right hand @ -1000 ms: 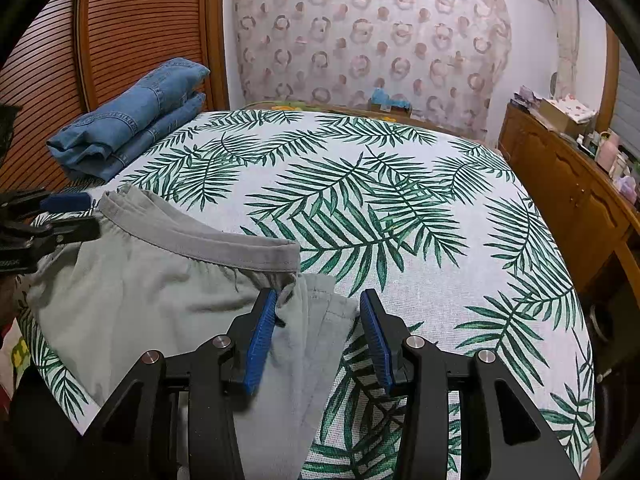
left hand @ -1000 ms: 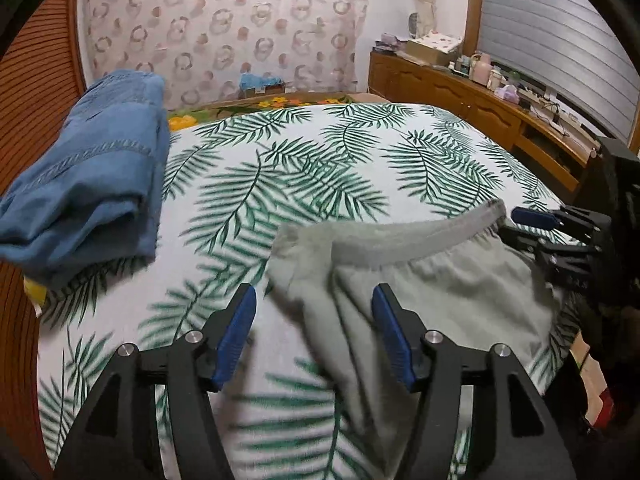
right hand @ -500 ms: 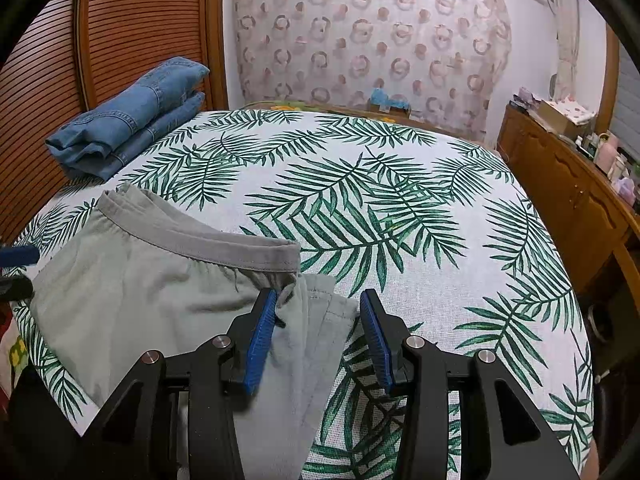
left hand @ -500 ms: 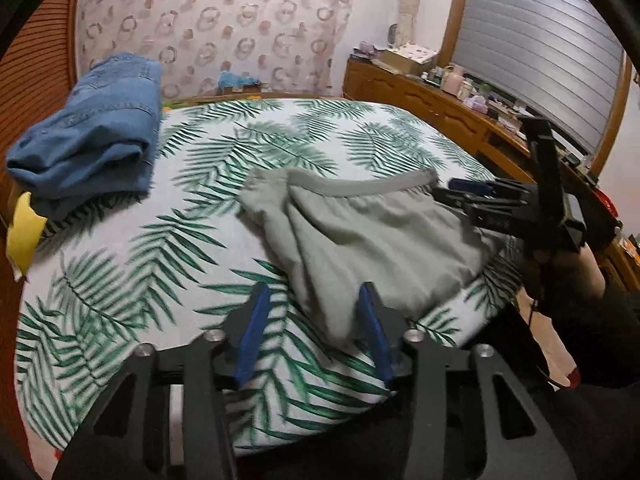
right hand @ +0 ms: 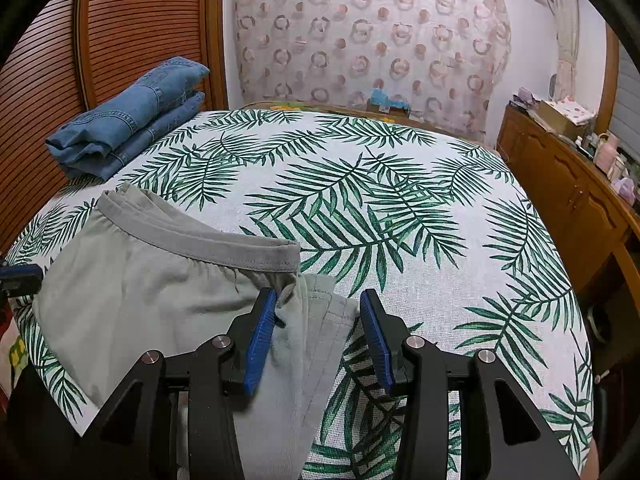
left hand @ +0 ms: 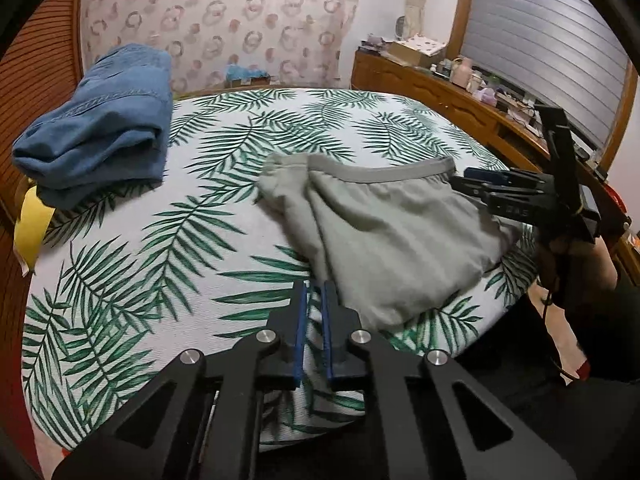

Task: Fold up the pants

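Note:
Grey-green pants (left hand: 384, 232) lie folded on the palm-print bed, waistband away from me; they also show in the right wrist view (right hand: 152, 304). My left gripper (left hand: 314, 300) is shut with nothing between its blue pads, just short of the pants' near edge. My right gripper (right hand: 318, 336) is open over the waistband corner and the folded leg edge. It also shows at the right of the left wrist view (left hand: 468, 180), beside the waistband end.
Folded blue jeans (left hand: 100, 128) lie at the bed's far left, seen also in the right wrist view (right hand: 128, 116). A wooden sideboard (left hand: 448, 92) with clutter runs along the right. A slatted wooden door (right hand: 120, 32) stands on the left.
My left gripper has pulled back from the pants toward the bed's near edge and closed. My right gripper has stayed open over the waistband corner.

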Tool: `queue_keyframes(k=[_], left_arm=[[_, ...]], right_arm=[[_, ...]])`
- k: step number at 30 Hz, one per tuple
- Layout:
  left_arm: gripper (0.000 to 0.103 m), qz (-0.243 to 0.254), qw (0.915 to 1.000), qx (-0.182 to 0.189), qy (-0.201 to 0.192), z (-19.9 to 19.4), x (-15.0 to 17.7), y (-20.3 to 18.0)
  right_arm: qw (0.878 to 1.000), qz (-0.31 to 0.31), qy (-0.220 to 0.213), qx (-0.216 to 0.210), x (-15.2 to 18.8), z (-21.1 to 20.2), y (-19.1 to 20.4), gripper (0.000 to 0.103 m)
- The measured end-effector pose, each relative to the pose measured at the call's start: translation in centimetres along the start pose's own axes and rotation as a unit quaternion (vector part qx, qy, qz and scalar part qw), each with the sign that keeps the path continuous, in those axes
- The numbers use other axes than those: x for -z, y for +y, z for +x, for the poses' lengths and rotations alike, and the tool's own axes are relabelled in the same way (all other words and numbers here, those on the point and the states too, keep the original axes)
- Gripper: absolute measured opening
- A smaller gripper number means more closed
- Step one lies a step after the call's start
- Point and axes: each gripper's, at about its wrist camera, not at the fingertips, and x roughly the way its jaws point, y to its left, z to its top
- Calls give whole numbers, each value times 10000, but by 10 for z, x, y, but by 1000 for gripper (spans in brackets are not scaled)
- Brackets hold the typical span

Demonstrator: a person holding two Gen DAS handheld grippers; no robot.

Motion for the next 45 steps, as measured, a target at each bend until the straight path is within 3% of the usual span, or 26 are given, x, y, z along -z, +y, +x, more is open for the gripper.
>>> queue_keyframes(k=[9, 13, 15, 22, 28, 33, 45], left_arm=[[9, -164, 9997, -153, -18, 2, -5, 8], [24, -251, 9992, -299, 78, 11, -11, 13], [43, -252, 9989, -390, 48, 13, -13, 16], [68, -227, 9987, -443, -138, 14, -31, 16], [69, -67, 9985, -521, -173, 23, -41, 7], [69, -27, 9990, -435, -136, 32, -49, 2], [69, -176, 9996, -221, 42, 52, -60, 10]], right_arm=[[10000, 9, -1, 5, 0, 0, 0, 45], [10000, -6, -7, 26, 0, 0, 0, 45], [10000, -20, -11, 39, 1, 0, 1, 45], [10000, -28, -15, 54, 1, 0, 1, 45], [10000, -8, 28, 42, 0, 1, 1, 46], [9987, 347, 218, -299, -3, 4, -15, 56], [9958, 464, 317, -729, 0, -28, -24, 57]])
